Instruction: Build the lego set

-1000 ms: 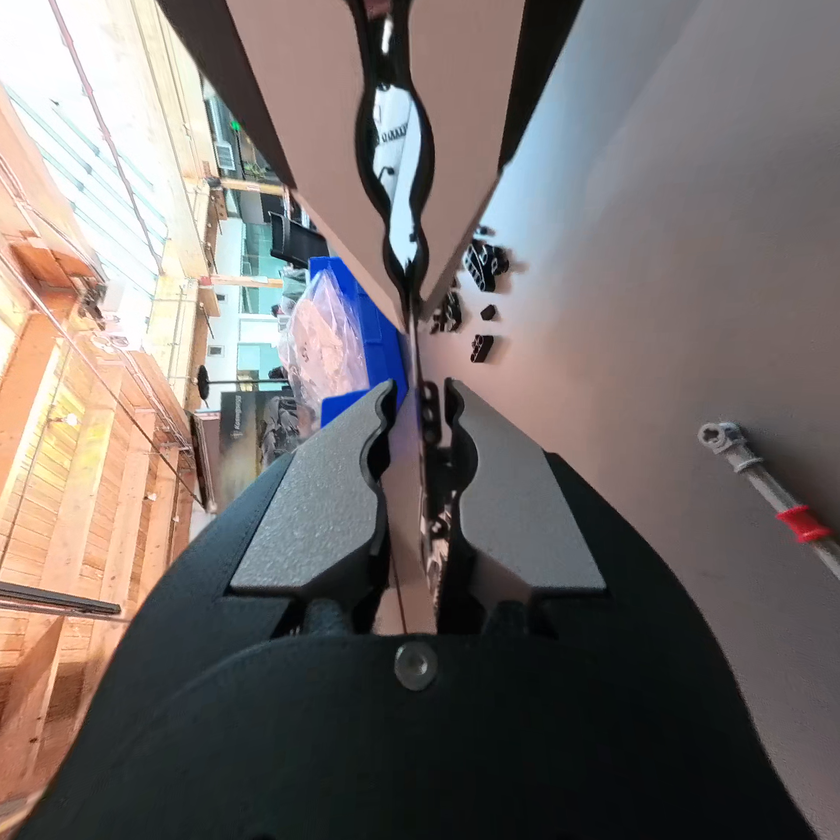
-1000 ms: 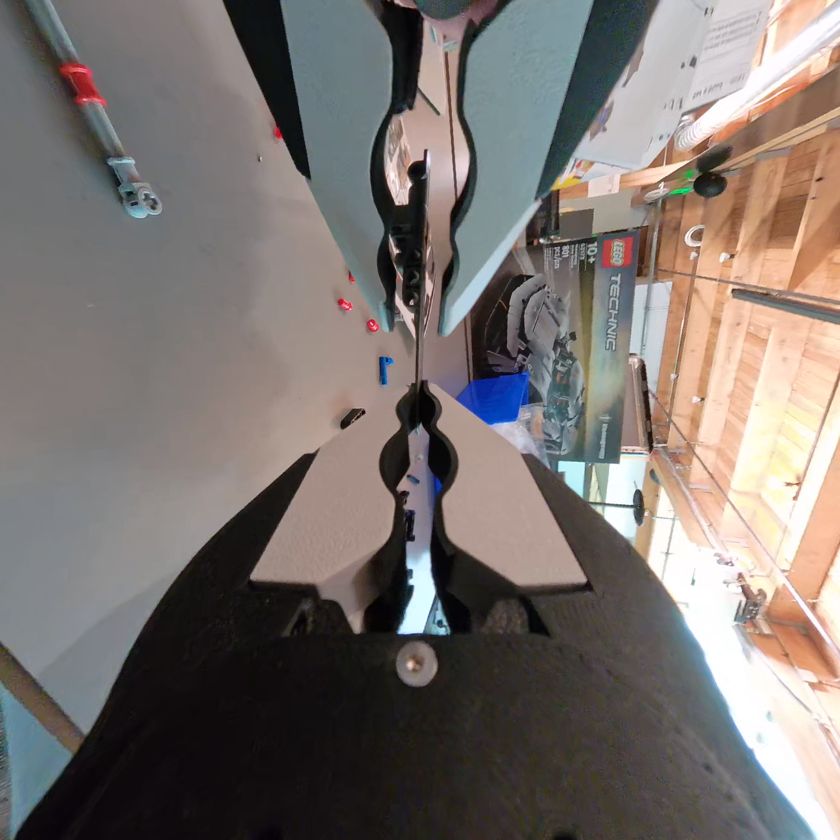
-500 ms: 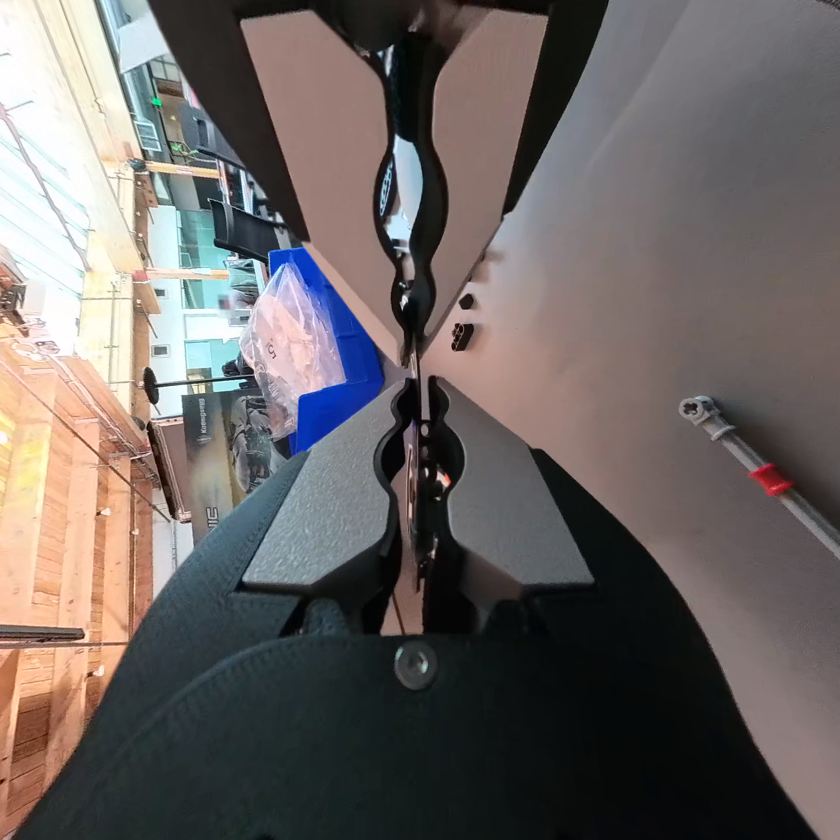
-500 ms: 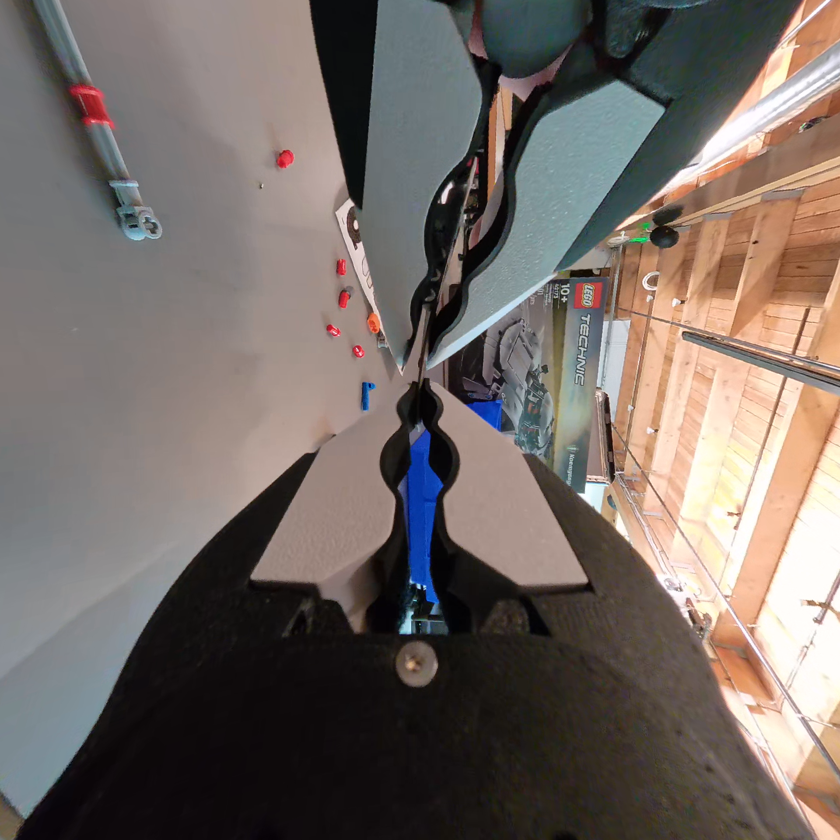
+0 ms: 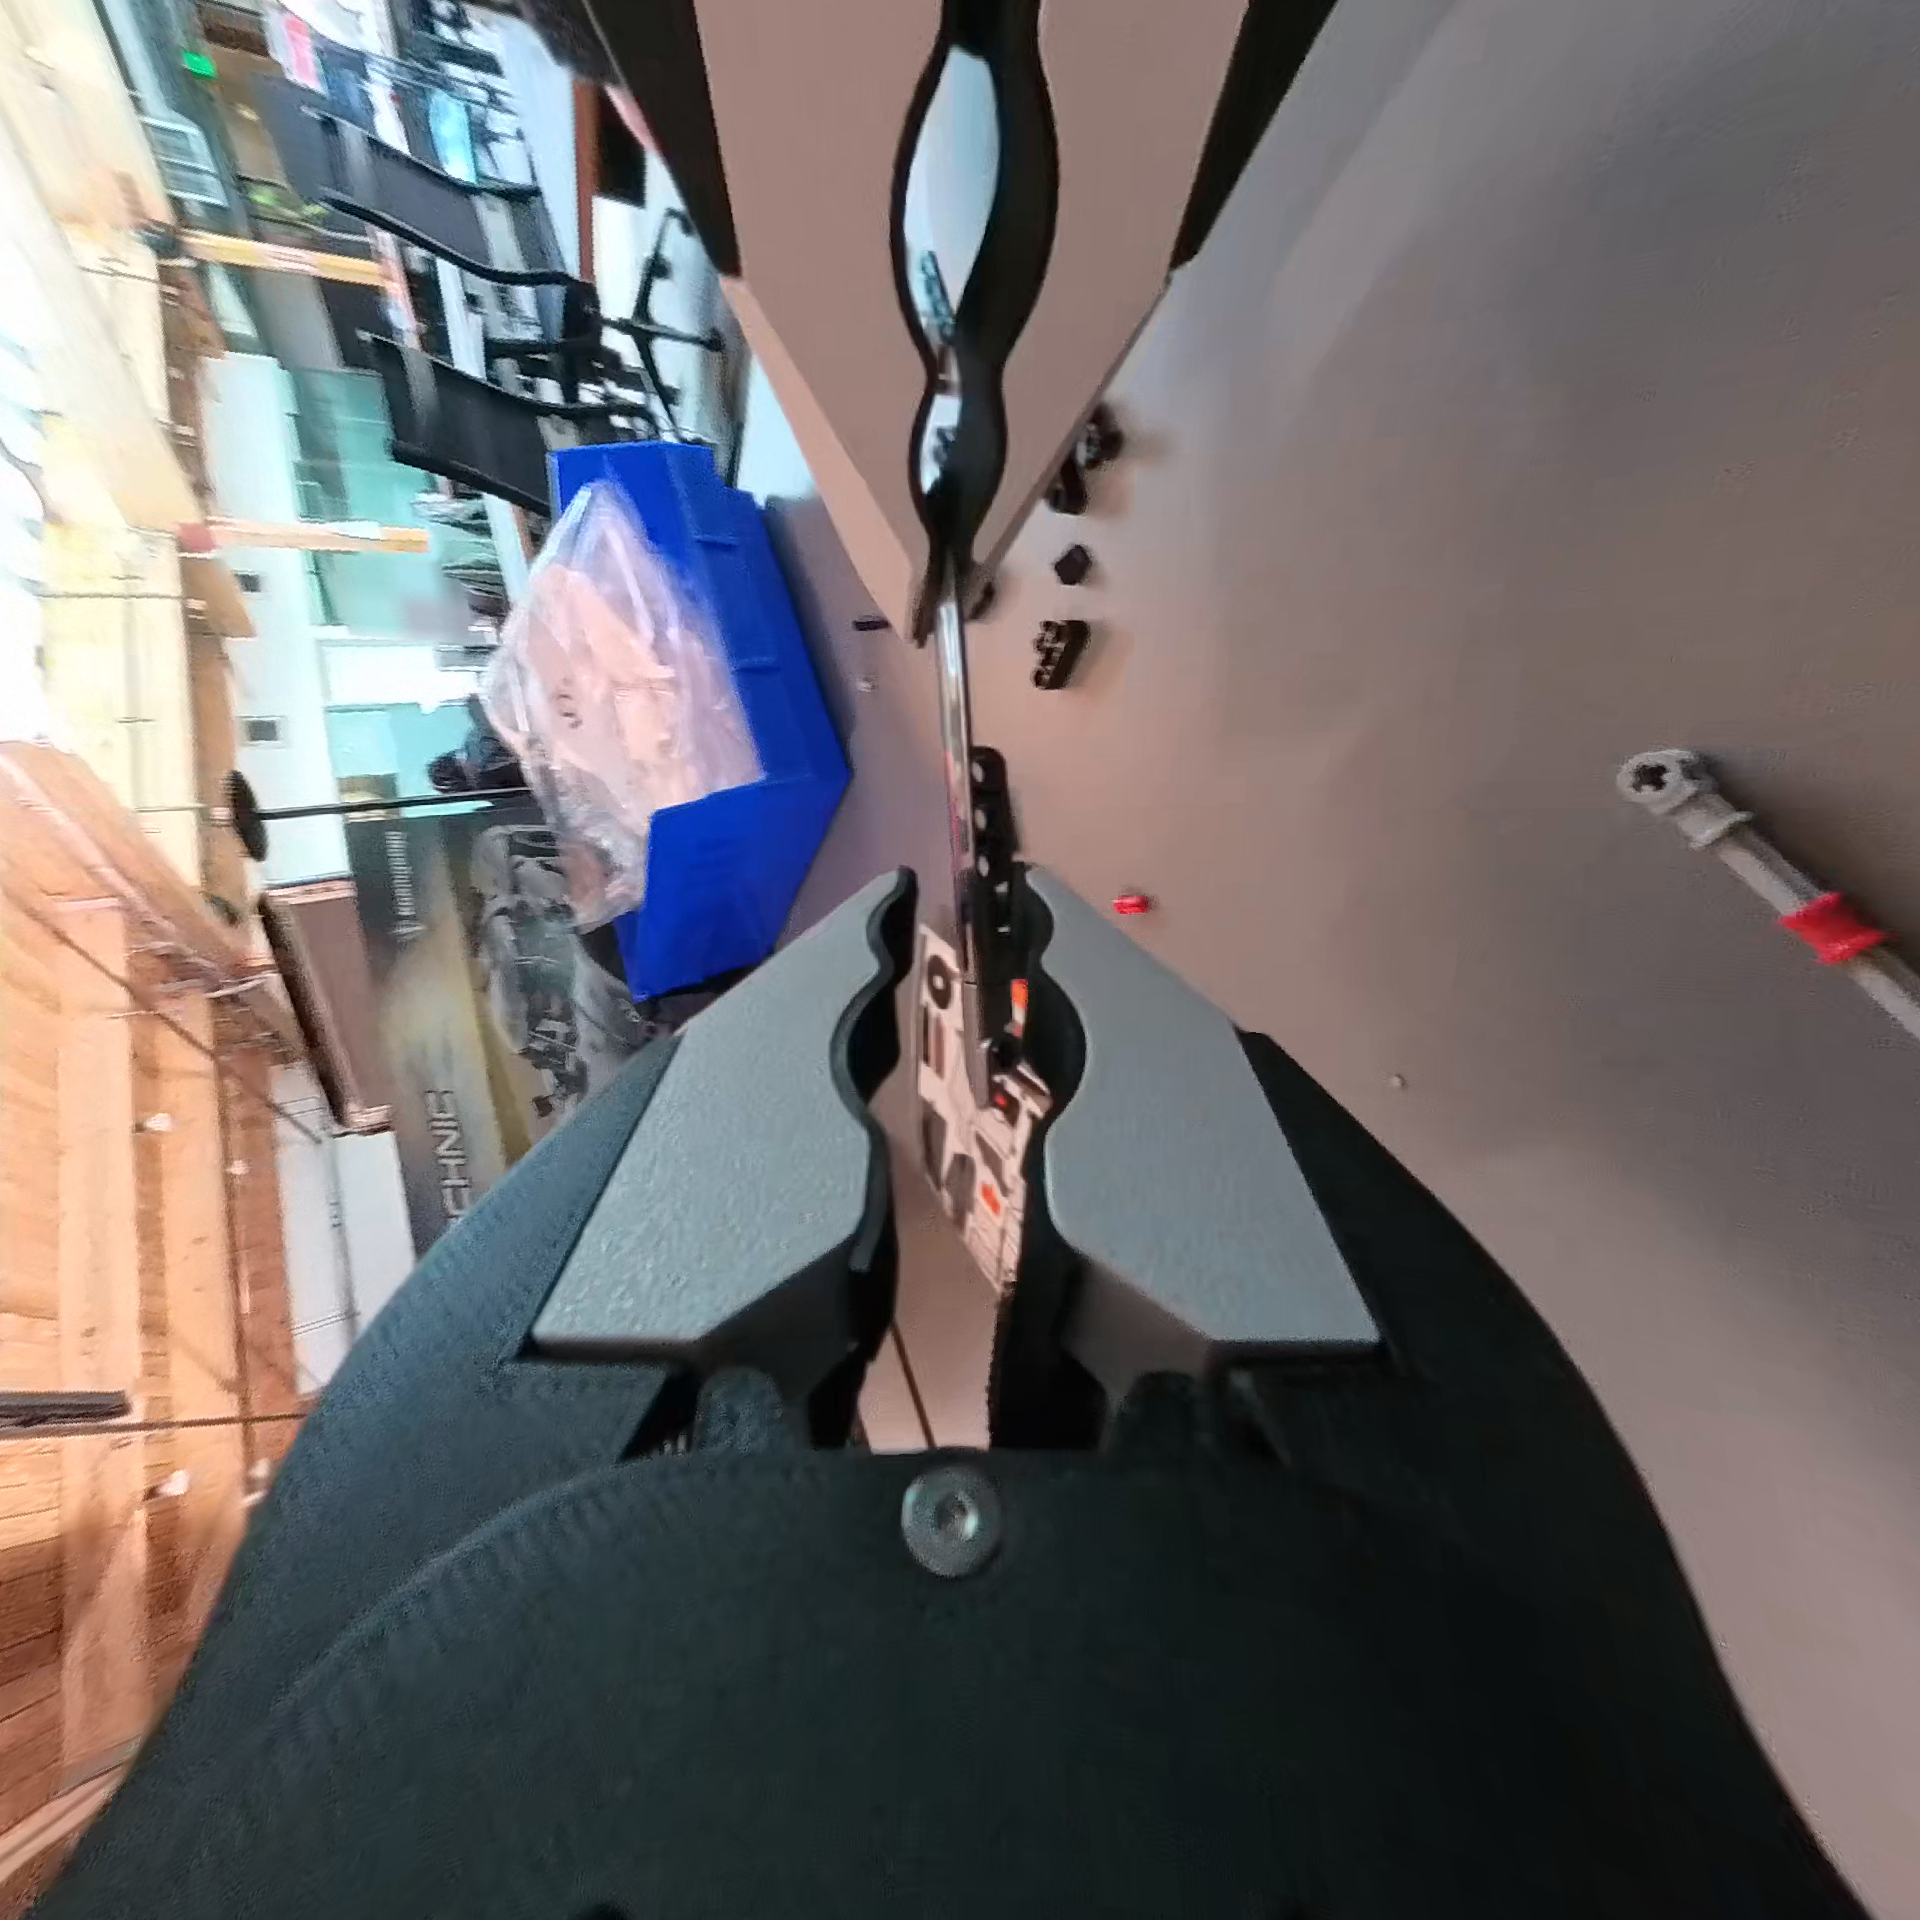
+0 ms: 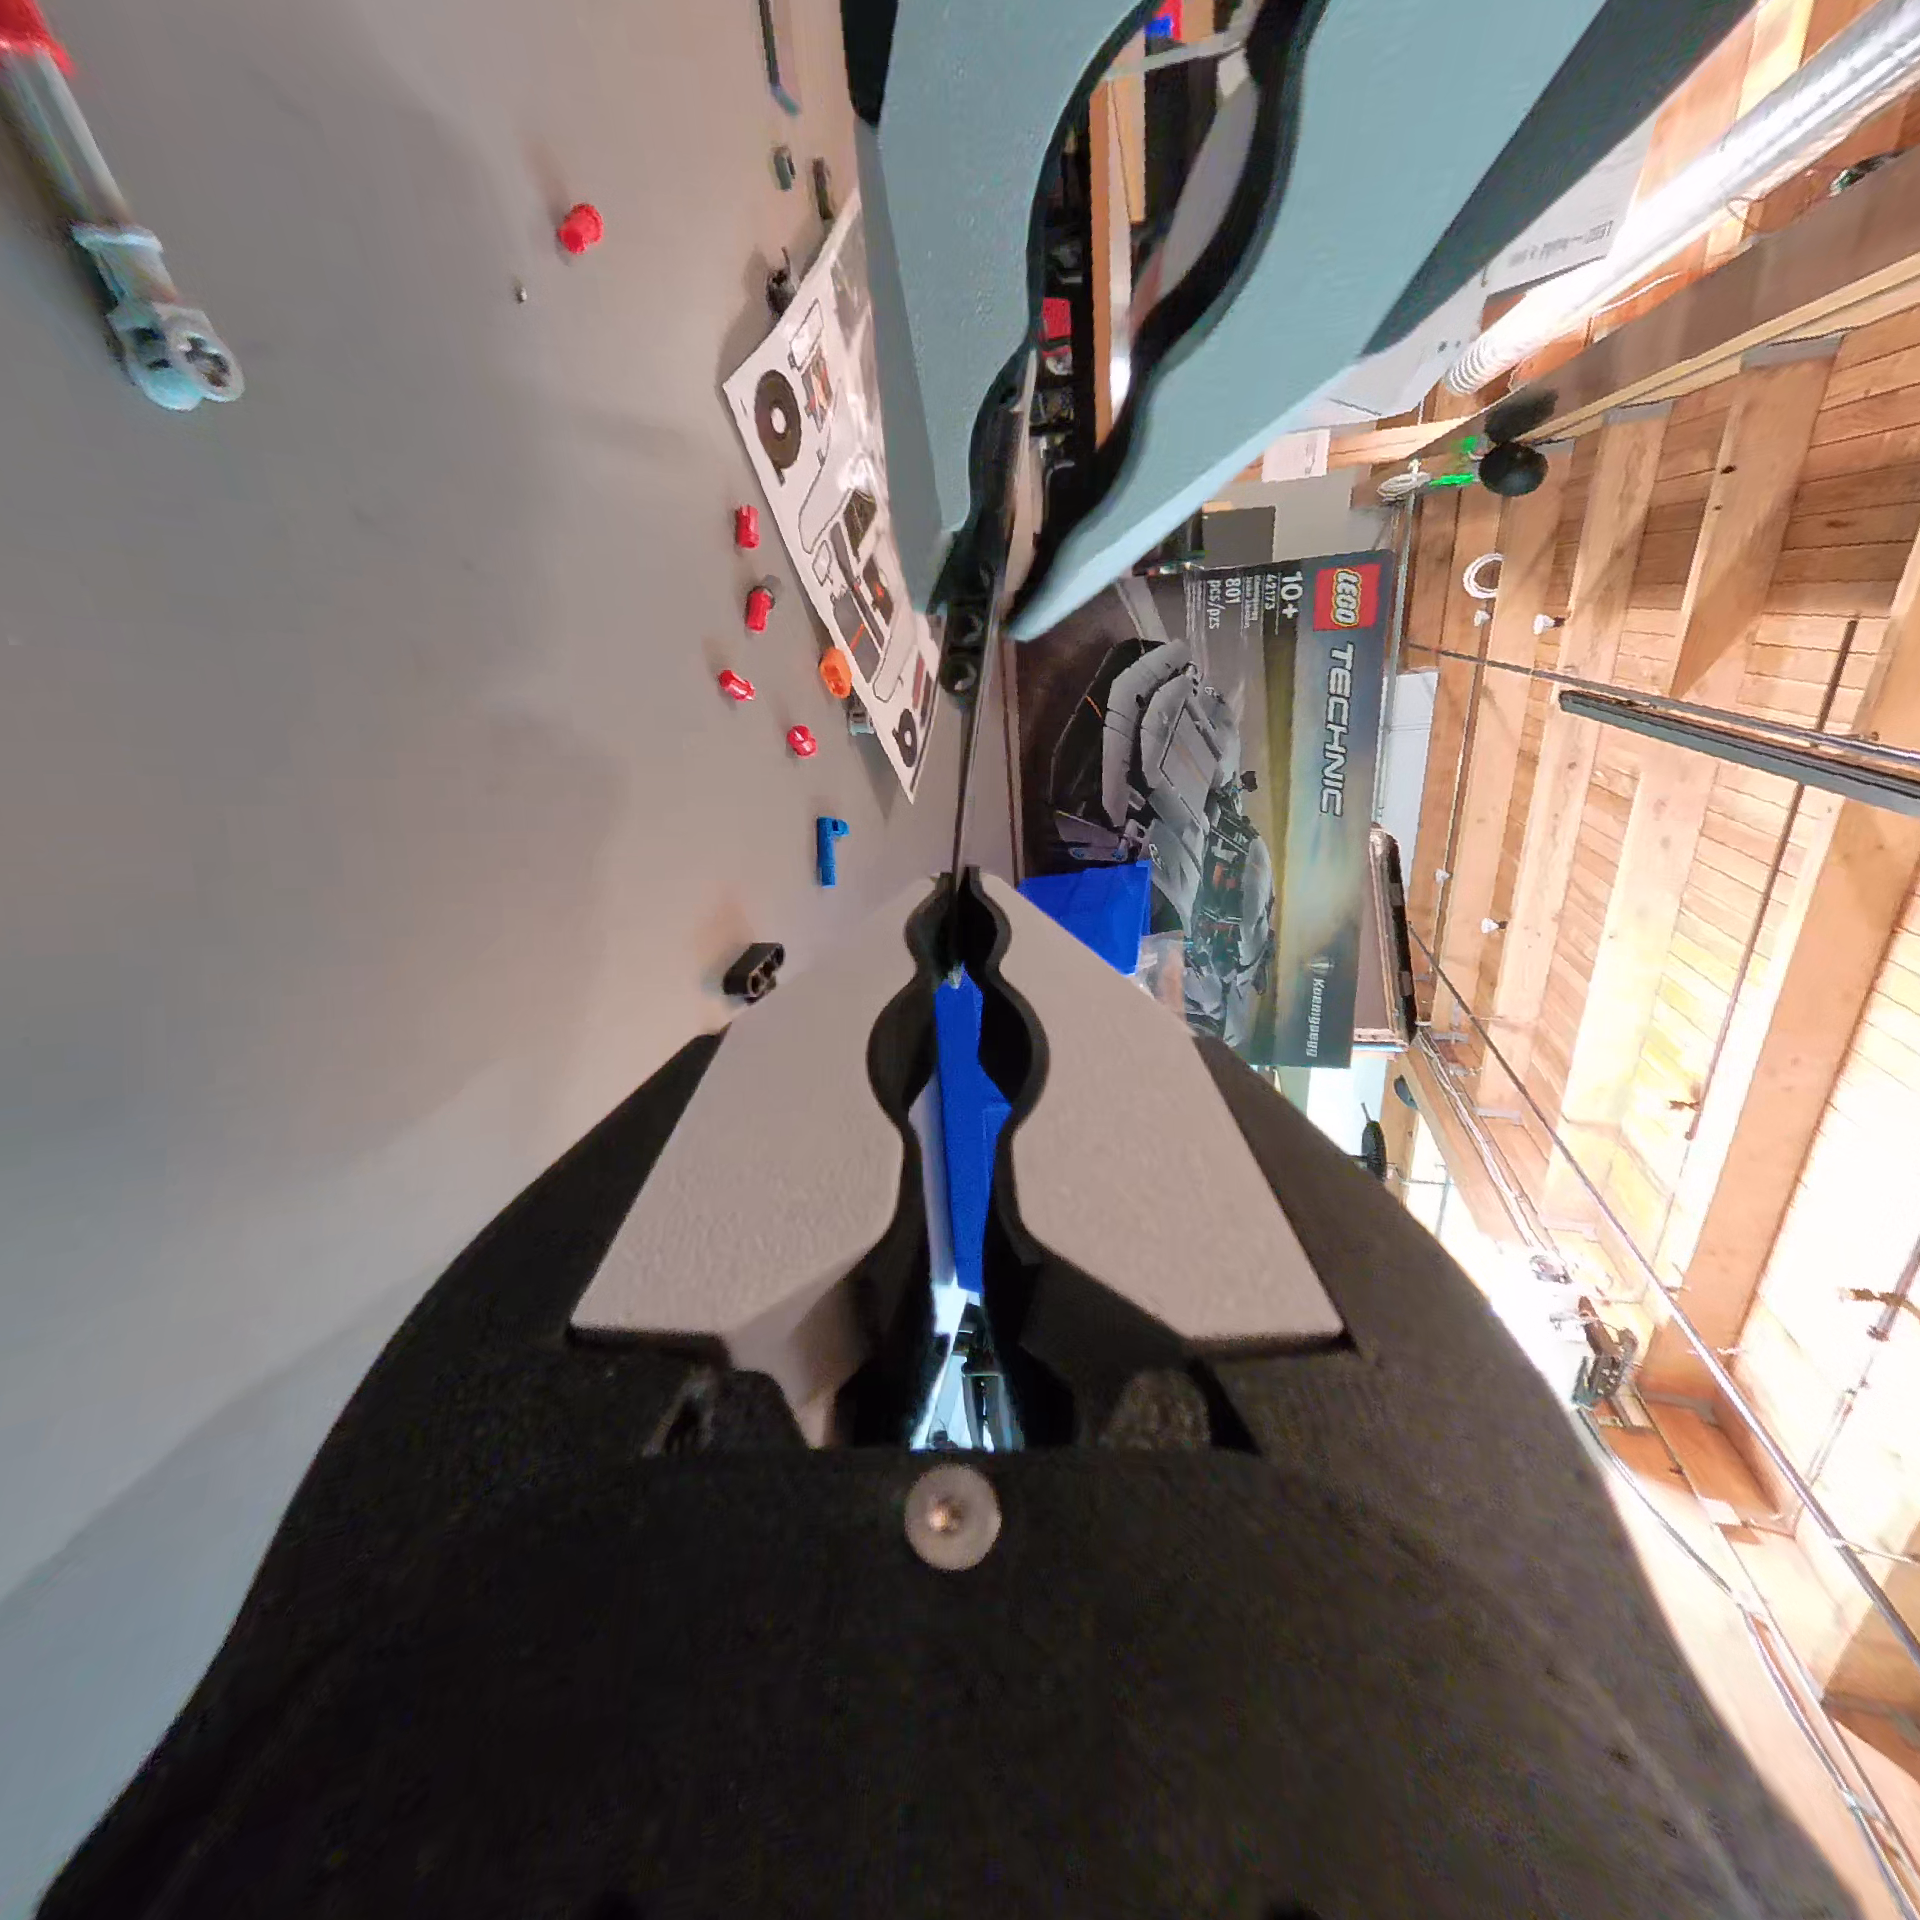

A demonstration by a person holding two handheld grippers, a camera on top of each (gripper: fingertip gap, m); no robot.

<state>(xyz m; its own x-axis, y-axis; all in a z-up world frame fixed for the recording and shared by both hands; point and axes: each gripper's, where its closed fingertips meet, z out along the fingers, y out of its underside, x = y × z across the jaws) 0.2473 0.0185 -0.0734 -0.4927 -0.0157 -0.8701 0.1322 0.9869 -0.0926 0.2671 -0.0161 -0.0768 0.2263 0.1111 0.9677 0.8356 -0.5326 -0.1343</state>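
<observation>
My two grippers face each other above the grey table (image 5: 1507, 468). A black holed beam (image 5: 989, 821) lies between the fingers of my left gripper (image 5: 971, 894), against the finger nearer the table. The jaws stand a little apart, with a gap on the beam's other side. My right gripper (image 6: 956, 883) is shut on a thin strip (image 6: 971, 769), seen edge-on, that runs to the beam (image 6: 964, 649). In the left wrist view the right gripper (image 5: 951, 608) is at the top, with the strip (image 5: 951, 686) below it. The left gripper (image 6: 987, 613) shows at the top of the right wrist view.
On the table lie a white sticker sheet (image 6: 831, 468), red pins (image 6: 756, 608), a blue pin (image 6: 828, 847), a black connector (image 6: 755, 968), black parts (image 5: 1060, 655) and a grey axle with a red bush (image 5: 1766, 904). A blue bin (image 5: 727, 675) holds bagged parts; the set's box (image 6: 1278, 810) stands behind. My right fingertips sit around 5 cm from my left ones.
The grippers have drawn apart, so the strip now spans the gap between them. The left jaws were nearly together half a second ago and now stand wider.
</observation>
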